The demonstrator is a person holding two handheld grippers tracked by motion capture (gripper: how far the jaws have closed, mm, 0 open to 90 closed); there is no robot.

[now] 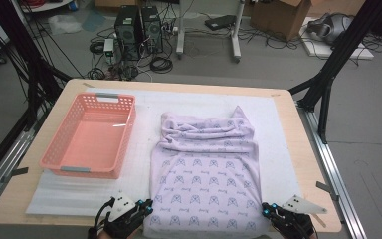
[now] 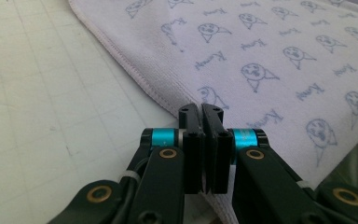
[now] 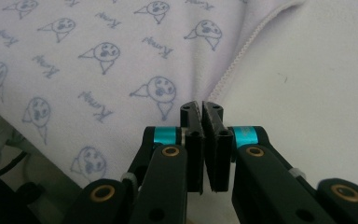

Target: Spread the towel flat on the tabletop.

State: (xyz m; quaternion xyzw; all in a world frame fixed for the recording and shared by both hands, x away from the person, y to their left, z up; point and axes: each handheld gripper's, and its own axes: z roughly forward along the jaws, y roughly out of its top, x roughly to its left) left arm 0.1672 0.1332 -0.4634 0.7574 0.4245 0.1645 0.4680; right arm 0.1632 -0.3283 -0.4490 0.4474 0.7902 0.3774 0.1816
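The lilac towel (image 1: 206,181) lay right of the pink basket (image 1: 89,134), bare mat either side. The left gripper (image 2: 201,109) pinched its near left hem, the right gripper (image 3: 201,106) its near right hem, jaws together on cloth.

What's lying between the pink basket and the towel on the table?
Nothing. In the high view, a bare strip of the white mat separates the pink basket from the towel.

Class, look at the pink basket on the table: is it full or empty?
Empty. The high view shows the basket's bare pink floor with nothing inside; the towel lies beside it on the table.
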